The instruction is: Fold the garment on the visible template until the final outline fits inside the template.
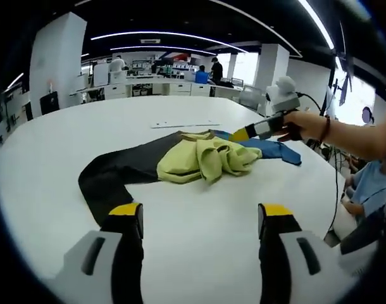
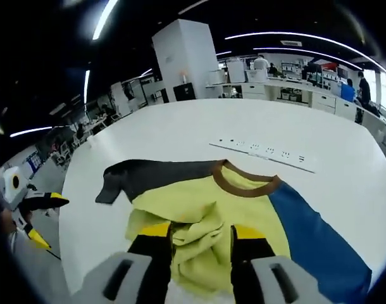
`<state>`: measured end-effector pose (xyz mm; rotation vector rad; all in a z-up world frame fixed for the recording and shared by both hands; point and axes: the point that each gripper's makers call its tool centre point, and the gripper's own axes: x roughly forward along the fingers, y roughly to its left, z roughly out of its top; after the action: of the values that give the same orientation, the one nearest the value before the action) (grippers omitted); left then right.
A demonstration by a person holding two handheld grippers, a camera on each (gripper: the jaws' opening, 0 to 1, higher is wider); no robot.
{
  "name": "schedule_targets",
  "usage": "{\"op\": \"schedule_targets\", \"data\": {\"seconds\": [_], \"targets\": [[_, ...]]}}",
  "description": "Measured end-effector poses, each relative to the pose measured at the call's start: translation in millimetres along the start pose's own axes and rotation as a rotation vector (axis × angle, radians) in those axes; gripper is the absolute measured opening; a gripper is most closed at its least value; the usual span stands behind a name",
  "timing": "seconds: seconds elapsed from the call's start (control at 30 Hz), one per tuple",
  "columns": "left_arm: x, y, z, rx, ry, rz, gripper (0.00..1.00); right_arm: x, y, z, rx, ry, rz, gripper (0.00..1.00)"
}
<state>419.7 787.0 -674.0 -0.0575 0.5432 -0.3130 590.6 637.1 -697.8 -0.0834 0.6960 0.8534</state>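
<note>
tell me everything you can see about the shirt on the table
The shirt is soft knit fabric in three colours: a yellow-green body, a dark grey sleeve and a blue sleeve, with a brown ribbed collar. It lies on the white table, sleeves spread to either side, its body bunched into rumpled folds. The right gripper has its open jaws down over the bunched hem; the left gripper hangs short of it, open.

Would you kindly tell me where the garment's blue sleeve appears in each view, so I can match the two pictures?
Left gripper view: the blue sleeve lies right of centre, behind the bunched yellow body, just below the right gripper.
Right gripper view: it fills the lower right, running from the brown collar toward the edge.
Shared landmark: the dark grey sleeve on the opposite side.
</note>
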Motion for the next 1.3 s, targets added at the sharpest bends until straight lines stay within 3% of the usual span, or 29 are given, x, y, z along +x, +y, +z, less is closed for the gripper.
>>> {"op": "schedule_targets", "data": {"seconds": [0.37, 0.53, 0.73, 1.07, 1.3], "targets": [[23.9, 0.2, 17.1, -0.003, -0.039, 0.002, 0.62, -32.7, 30.7, -47.2, 0.039, 0.073, 0.019, 0.39], [36.1, -2.5, 18.2, -0.014, -0.041, -0.009, 0.58, -35.3, 38.2, -63.4, 0.052, 0.099, 0.001, 0.38], [51.4, -4.8, 14.8, -0.004, -0.026, -0.015, 0.53, -29.2, 45.9, -78.0, 0.129, 0.103, -0.009, 0.32], [82.7, -7.1, 6.3, -0.017, 0.004, -0.032, 0.43, -6.6, 50.0, -86.2, 0.167, 0.096, -0.026, 0.25], [106.9, -9.6, -6.5, -0.013, 0.055, -0.038, 0.30, 4.6, 32.2, -82.5, 0.228, 0.048, -0.151, 0.21]]}}
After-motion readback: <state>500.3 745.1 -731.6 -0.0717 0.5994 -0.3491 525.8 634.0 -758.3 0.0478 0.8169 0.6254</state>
